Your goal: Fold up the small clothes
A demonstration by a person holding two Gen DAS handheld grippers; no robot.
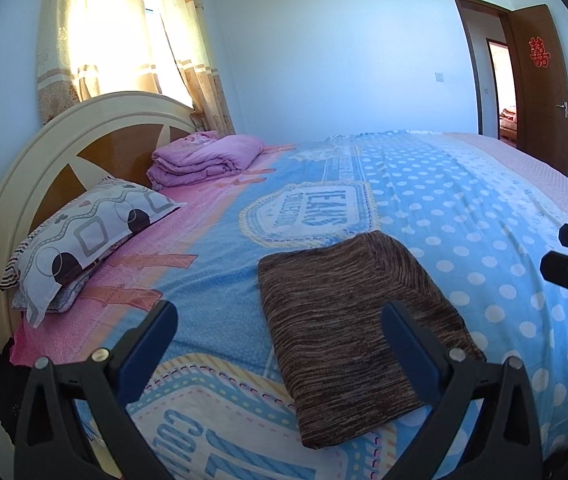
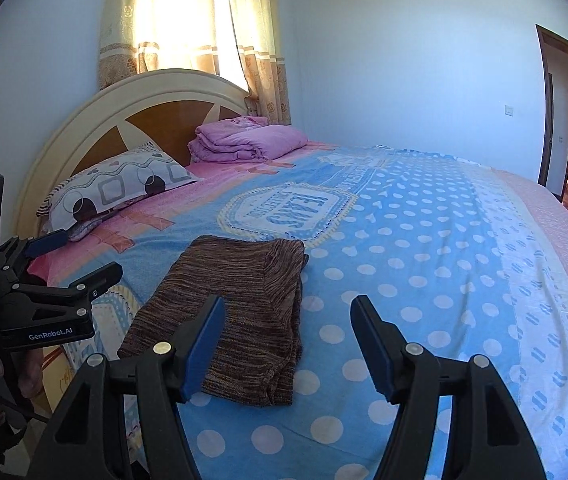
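Left wrist view: left gripper (image 1: 279, 330) hangs above the bed (image 1: 424, 200), jaws spread wide with nothing between them, the garment (image 1: 348, 320) lying past its right finger.
Right wrist view: right gripper (image 2: 288, 340) likewise released, empty, pads clear of the cloth.
Garment place: flat on the bedspread (image 2: 424, 260), at about 11 o'clock from the right gripper and 1 o'clock from the left one.
Garment shape: a compact, roughly rectangular packet with 1 rounded folded edge along its right side, where stacked layers show.
Garment material: brown knit with fine streaks of lighter and darker thread; it looks soft and limp, likely to slump if lifted by 1 corner.
Why so: both grippers apart from the cloth suggests, as a judgement, that the folding is finished or nearly so and the piece is set down to rest.
Bedspread: smooth printed cotton, blue with white dots, pink band toward the headboard (image 2: 95, 120).
Pillow: patterned pillow (image 2: 115, 190) at 10 o'clock, plump and soft.
Quilt: pink quilt (image 2: 243, 138) folded thickly at 12 o'clock, well apart from the garment.
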